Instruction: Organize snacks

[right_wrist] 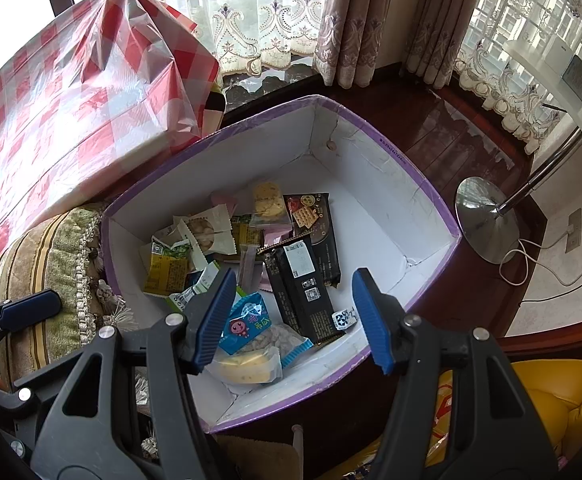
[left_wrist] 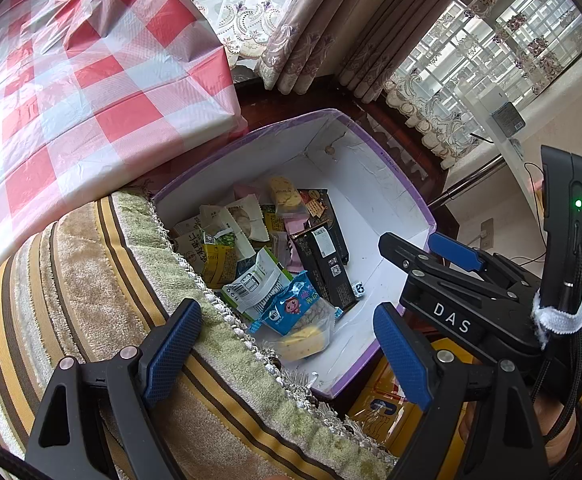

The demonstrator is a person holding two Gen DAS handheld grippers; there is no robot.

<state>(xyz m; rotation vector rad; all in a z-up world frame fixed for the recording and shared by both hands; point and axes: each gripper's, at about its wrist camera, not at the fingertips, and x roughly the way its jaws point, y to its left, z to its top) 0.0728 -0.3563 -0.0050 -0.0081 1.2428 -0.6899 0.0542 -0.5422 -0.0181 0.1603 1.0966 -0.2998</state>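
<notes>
A white cardboard box with a purple rim (left_wrist: 411, 196) (right_wrist: 431, 184) sits on the dark floor and holds several snack packets. Among them are a blue cartoon packet (left_wrist: 295, 304) (right_wrist: 251, 324), long black packs (left_wrist: 327, 264) (right_wrist: 303, 280), a yellow cake in clear wrap (left_wrist: 303, 340) (right_wrist: 247, 366) and a yellow-green packet (left_wrist: 219, 256) (right_wrist: 167, 268). My right gripper (right_wrist: 293, 320) hangs open over the box's near end, nothing between its fingers. My left gripper (left_wrist: 289, 350) is open wide above the box's edge by the cushion, also empty.
A striped, fringed cushion (left_wrist: 91, 300) (right_wrist: 51, 264) borders the box on the left. Behind it hangs a red-and-white checked plastic cloth (left_wrist: 71, 80) (right_wrist: 71, 100). A lamp base (right_wrist: 487, 216) and cables lie to the right, yellow packaging (right_wrist: 551, 392) at the near right, curtains behind.
</notes>
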